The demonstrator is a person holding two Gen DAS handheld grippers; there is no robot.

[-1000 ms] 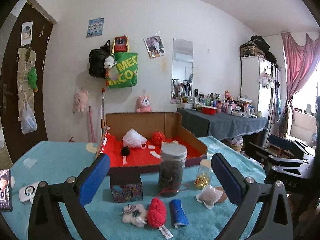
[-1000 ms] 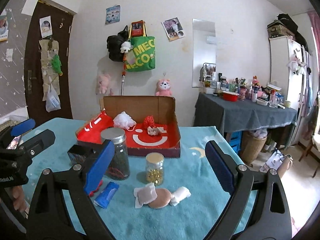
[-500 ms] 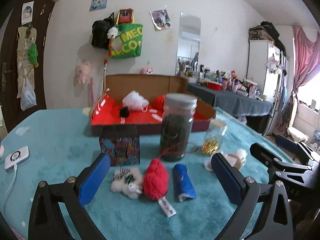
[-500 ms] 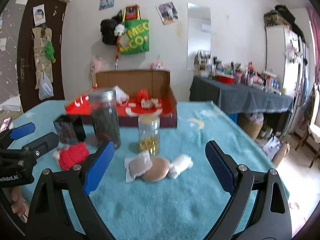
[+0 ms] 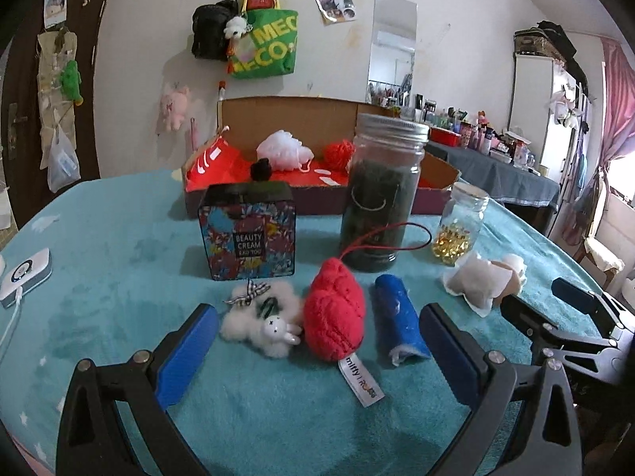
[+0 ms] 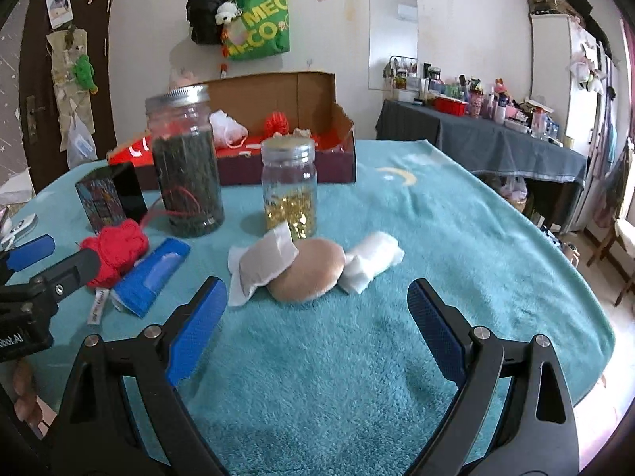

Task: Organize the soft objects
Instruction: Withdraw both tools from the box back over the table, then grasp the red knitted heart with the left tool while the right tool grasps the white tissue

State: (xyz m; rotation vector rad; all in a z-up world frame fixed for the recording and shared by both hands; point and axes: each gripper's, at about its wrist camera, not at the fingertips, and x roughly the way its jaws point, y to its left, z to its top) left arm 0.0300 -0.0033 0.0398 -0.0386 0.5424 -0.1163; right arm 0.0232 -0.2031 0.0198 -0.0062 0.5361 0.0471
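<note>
On the teal blanket (image 5: 119, 246) in front of you, going left to right, your left gripper (image 5: 317, 351) hangs low over the near row with its blue pads spread wide and nothing between them. A white fluffy bunny charm (image 5: 264, 319) lies just ahead of its left pad. Touching the charm's right side is a red knitted plush (image 5: 335, 315) with a white tag pointing toward you and a red cord looping back to the tall jar (image 5: 381, 194) of dark contents. Just right of the plush lies a blue rolled cloth (image 5: 397, 319), close to the gripper's right pad. Behind the bunny stands a patterned beauty cream box (image 5: 248, 234). Farther back sits a cardboard box (image 5: 278, 119) with a red floor, holding a white mesh puff (image 5: 283, 150), a red yarn ball (image 5: 339, 150) and a small black pompom (image 5: 261, 169).

Moving right, a small jar (image 6: 289, 186) of gold capsules stands beside the tall jar. In front of it lie a grey-and-white pouch (image 6: 262, 263), a tan round puff (image 6: 309, 269) partly under it, and a white folded pad (image 6: 371, 260) touching the puff's right edge. Your right gripper (image 6: 313, 327) hovers just short of these three, its fingers wide apart and empty, the tan puff roughly centred ahead of the gap.
</note>
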